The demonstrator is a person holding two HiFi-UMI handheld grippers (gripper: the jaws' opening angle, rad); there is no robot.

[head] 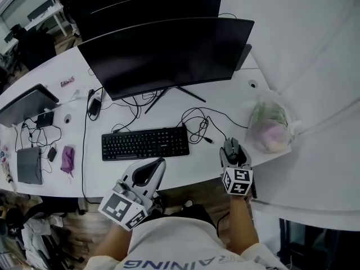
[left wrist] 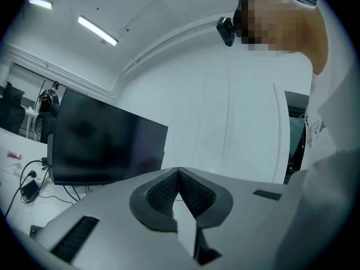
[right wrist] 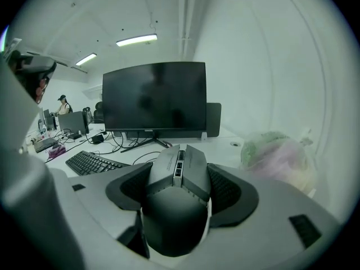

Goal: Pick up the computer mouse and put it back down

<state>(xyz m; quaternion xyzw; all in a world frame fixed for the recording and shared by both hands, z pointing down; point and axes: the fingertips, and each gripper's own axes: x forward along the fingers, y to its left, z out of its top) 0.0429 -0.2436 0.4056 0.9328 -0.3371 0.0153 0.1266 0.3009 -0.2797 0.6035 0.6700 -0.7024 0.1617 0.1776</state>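
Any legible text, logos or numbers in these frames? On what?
"AINING": print on the person's shirt, at the head view's bottom edge; its start and end are unclear.
Logo on the monitor bezel: too small to read.
Legends on the keyboard keys: too small to read.

White tabletop [head: 236, 97], long, curving away to the left.
- Centre: large curved monitor [head: 169, 52] on a splayed stand, with a second dark monitor [head: 157, 7] just behind it.
- Black keyboard [head: 145, 143] in front of the stand, near the front edge.
- Loose black cables [head: 197, 122] tangled between keyboard and stand, trailing right.
- Right end: clear plastic bag [head: 271, 125] with green and pink contents, close to the edge.
- Left stretch: dark laptop [head: 25, 103], grey flat case [head: 29, 165], purple pouch [head: 68, 158], and a small black device [head: 52, 153] between case and pouch.
- Black adapter [head: 94, 106] with leads beside the monitor.
- Snack wrapper [head: 67, 82] farther back.
- Round cable hole [head: 252, 84] right of the monitor.
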